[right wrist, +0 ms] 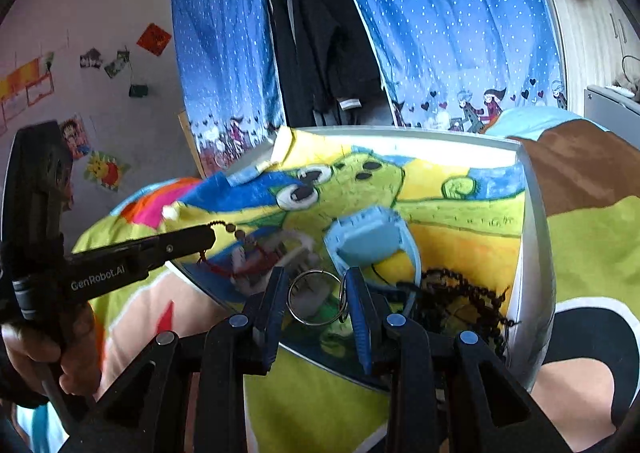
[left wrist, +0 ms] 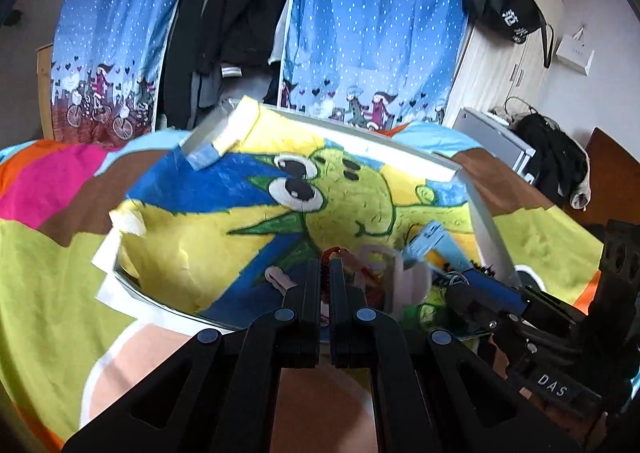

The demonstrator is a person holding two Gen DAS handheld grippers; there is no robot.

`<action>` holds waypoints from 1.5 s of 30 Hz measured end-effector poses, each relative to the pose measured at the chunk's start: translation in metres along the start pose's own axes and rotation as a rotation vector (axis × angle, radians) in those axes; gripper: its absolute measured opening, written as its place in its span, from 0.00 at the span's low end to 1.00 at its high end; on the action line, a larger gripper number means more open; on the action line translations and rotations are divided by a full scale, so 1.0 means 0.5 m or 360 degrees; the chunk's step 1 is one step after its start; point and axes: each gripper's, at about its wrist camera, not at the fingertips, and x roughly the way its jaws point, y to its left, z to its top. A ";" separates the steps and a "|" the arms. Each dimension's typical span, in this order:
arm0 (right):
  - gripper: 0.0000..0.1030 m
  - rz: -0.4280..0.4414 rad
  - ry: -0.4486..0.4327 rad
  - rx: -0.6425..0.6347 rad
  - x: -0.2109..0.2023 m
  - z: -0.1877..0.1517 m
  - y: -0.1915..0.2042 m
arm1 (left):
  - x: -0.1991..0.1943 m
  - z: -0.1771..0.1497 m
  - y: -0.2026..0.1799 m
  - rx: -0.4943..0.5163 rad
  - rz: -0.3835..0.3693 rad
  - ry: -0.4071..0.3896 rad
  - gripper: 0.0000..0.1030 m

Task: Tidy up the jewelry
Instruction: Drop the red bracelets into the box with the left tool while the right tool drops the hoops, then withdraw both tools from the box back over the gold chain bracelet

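Note:
A white-rimmed tray (left wrist: 486,221) (right wrist: 534,237) lined with a cartoon drawing lies on the bed. My left gripper (left wrist: 326,277) (right wrist: 210,237) is shut on a string of brown-red beads (left wrist: 334,253) (right wrist: 234,230) with a red cord, held over the tray's near side. Shiny linked metal rings (right wrist: 314,297) stand upright between the blue pads (right wrist: 358,305) of my right gripper (right wrist: 316,293) (left wrist: 456,287) and touch both, so it looks shut on them. An open light-blue box (right wrist: 368,241) (left wrist: 426,241) and a black bead strand (right wrist: 460,295) lie in the tray. A blurred pinkish clear case (left wrist: 394,277) sits beside the left fingers.
The tray rests on a colourful bedspread (left wrist: 52,273). Blue dotted curtains (left wrist: 380,25) with dark clothes (left wrist: 236,13) between them hang behind the bed. A wooden cabinet (left wrist: 496,65) and a black bag (left wrist: 504,5) stand at the right. A hand (right wrist: 44,353) holds the left gripper's handle.

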 end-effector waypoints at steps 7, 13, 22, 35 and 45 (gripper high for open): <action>0.28 -0.0063 0.0040 -0.0065 0.006 -0.020 0.001 | 0.036 -0.023 0.010 -0.0044 0.0006 0.0071 0.01; 0.35 -0.0075 0.0071 -0.0065 -0.010 -0.022 -0.004 | 0.032 -0.030 0.004 -0.0096 0.0067 0.0054 0.02; 0.61 -0.0140 0.0016 -0.0061 -0.086 -0.017 0.010 | -0.037 -0.040 -0.023 -0.0097 0.0106 -0.0048 0.60; 1.00 -0.0220 -0.0136 -0.0027 -0.253 -0.041 0.055 | -0.228 -0.092 -0.057 -0.0156 0.0225 -0.0249 0.92; 1.00 -0.0246 -0.0255 0.0010 -0.392 -0.106 0.095 | -0.377 -0.166 -0.150 -0.0057 0.0209 -0.0396 0.94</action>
